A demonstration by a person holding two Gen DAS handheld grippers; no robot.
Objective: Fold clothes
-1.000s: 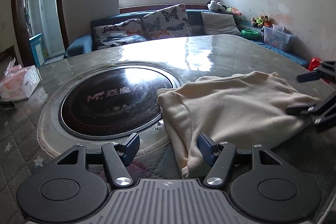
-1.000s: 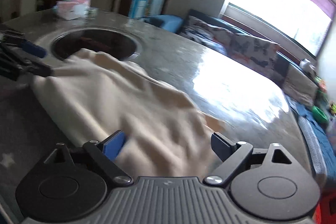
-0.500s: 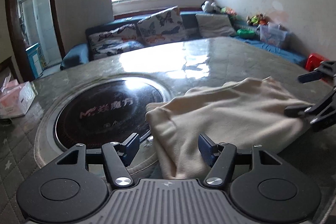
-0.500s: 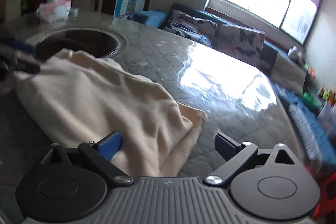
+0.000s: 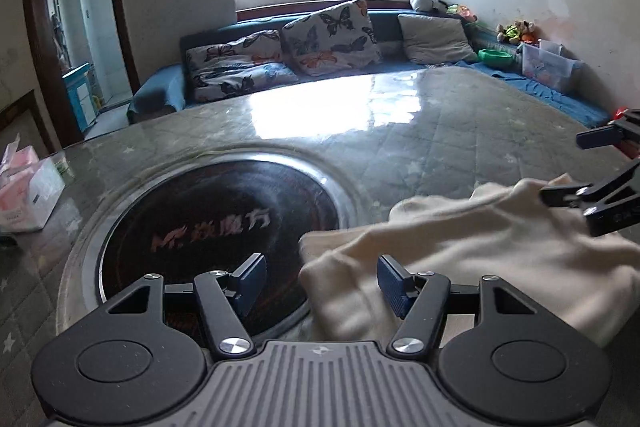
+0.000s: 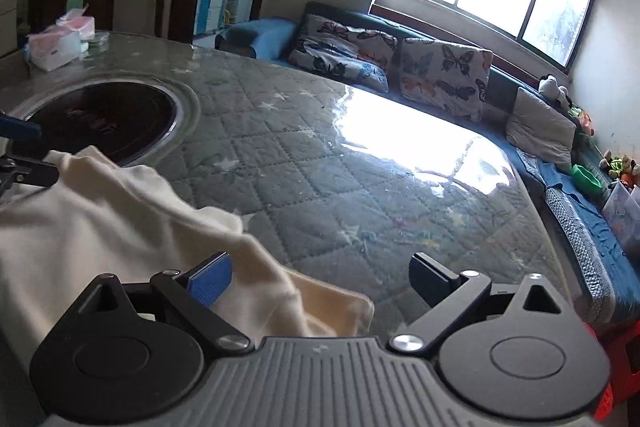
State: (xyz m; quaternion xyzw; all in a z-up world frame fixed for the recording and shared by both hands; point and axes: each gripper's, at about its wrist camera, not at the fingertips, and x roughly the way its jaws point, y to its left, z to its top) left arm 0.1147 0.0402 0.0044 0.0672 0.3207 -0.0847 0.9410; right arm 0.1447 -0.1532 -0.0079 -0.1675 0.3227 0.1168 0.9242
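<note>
Cream fleece garment point(image 5: 480, 259): folded, soft, lying on the bench near its front edge, one corner overlapping the rim of the cooktop.

Bench point(image 5: 420, 131): large round top, grey quilted cloth with pale stars under a glossy clear cover that reflects the window.

Round black glass cooktop point(image 5: 216, 223): set into the bench inside a metal ring, red lettering on its face.

Left gripper point(image 5: 320, 281): black frame, blue-padded fingers point(image 5: 394, 287) spread apart; the garment's left edge lies in the gap, neither pad pressing on it.

Right gripper point(image 6: 320, 277): black frame, blue-padded fingers point(image 6: 212, 281) spread very wide, having just been opening; the garment's right corner lies between them, the left pad just beside the cloth, the right one over bare bench. No grip.

Pink-and-white tissue box point(image 5: 26, 195): at the bench's far left edge, well apart from the garment.

Blue corner sofa point(image 5: 160, 95): behind the bench, under the window, bearing butterfly-print cushions point(image 5: 332, 31) and a grey cushion point(image 5: 434, 39).
</note>
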